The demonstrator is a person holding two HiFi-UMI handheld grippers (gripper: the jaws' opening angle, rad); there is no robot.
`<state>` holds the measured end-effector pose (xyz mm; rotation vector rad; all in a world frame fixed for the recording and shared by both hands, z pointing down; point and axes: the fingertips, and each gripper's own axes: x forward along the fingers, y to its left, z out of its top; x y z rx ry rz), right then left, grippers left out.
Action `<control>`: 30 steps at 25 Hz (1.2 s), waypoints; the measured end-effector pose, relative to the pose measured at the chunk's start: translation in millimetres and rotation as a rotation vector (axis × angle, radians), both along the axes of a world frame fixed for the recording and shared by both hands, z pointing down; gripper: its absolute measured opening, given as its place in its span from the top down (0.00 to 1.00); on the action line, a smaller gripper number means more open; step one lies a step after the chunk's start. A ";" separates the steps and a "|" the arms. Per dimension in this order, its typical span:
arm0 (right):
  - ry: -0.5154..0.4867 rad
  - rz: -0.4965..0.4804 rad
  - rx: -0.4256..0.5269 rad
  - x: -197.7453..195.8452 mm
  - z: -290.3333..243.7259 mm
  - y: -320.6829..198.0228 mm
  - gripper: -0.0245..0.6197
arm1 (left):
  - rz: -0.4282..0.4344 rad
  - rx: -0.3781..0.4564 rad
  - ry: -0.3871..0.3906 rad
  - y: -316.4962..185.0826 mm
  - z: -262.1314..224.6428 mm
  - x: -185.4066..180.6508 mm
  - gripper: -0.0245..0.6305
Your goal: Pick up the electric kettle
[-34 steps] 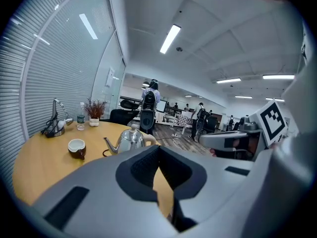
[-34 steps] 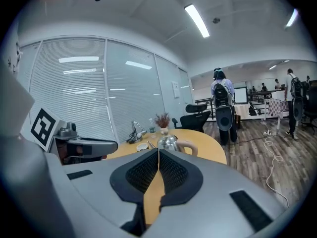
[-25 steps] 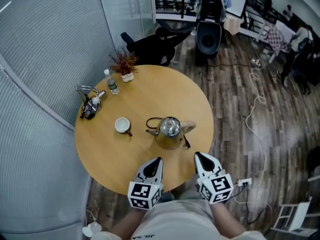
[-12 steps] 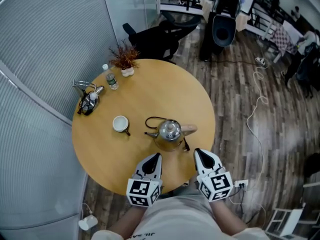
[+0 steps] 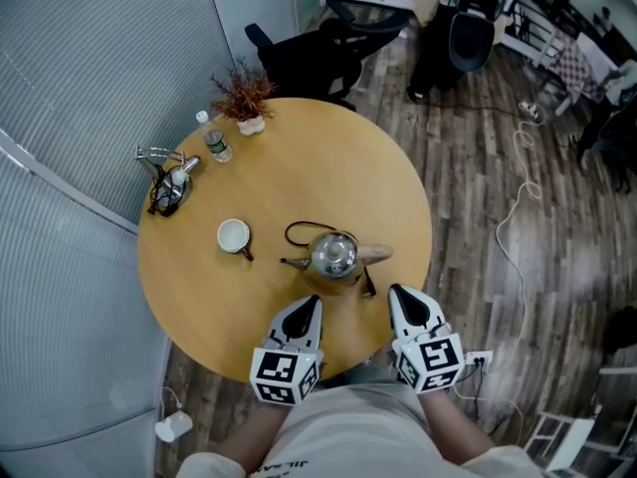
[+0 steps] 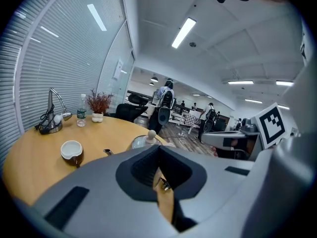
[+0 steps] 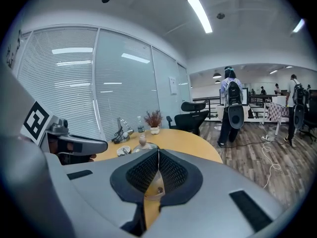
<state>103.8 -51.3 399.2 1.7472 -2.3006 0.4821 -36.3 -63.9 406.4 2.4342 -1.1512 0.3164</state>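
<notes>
Head view: a round wooden table [image 5: 199, 297] fills the middle of the frame. The electric kettle [image 5: 333, 257] stands on it just below centre, spout to the left, pale handle to the right, with a black cord [image 5: 295, 228] looped just above it. The left gripper [image 5: 307, 307] and the right gripper [image 5: 402, 299] sit at the lower edge of the table, both pointing up the frame. The kettle is just beyond and between them, touching neither. A white cup [image 5: 233, 236] stands left of the kettle. A water bottle [image 5: 211, 139] and a small potted plant [image 5: 244, 103] stand at the table's upper left.

Left gripper view: the left gripper [image 6: 159, 148] has its jaws drawn together at the tips, with nothing between them. Only a sliver of tabletop shows lower down. The kettle's lid and knob [image 6: 148, 137] rise just above the jaws at centre frame. The cup [image 6: 72, 150] is at left, the bottle [image 6: 81, 117] and plant [image 6: 99, 103] further back. The other gripper [image 6: 233, 139] reaches in from the right.

Right gripper view: the right gripper [image 7: 158, 150] also has its jaws pressed together and empty. The kettle's knob [image 7: 142, 140] shows just above and left of the tips. The plant [image 7: 153, 119] stands behind it, and the left gripper [image 7: 74, 145] sits at left.
</notes>
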 end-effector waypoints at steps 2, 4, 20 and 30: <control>-0.002 0.000 -0.012 2.5 5.7 -3.7 0.91 | -0.003 -0.009 -0.008 -3.2 4.5 -0.1 0.96; -0.001 -0.004 -0.021 3.7 11.3 -8.7 0.91 | -0.008 -0.015 -0.017 -7.5 8.4 -1.2 0.96; 0.049 -0.030 -0.112 14.5 63.4 -38.7 0.91 | -0.057 -0.066 -0.047 -32.7 38.3 -8.3 0.96; 0.086 0.025 -0.120 24.4 86.4 -55.2 0.91 | -0.091 -0.093 -0.054 -41.2 56.4 -17.0 0.96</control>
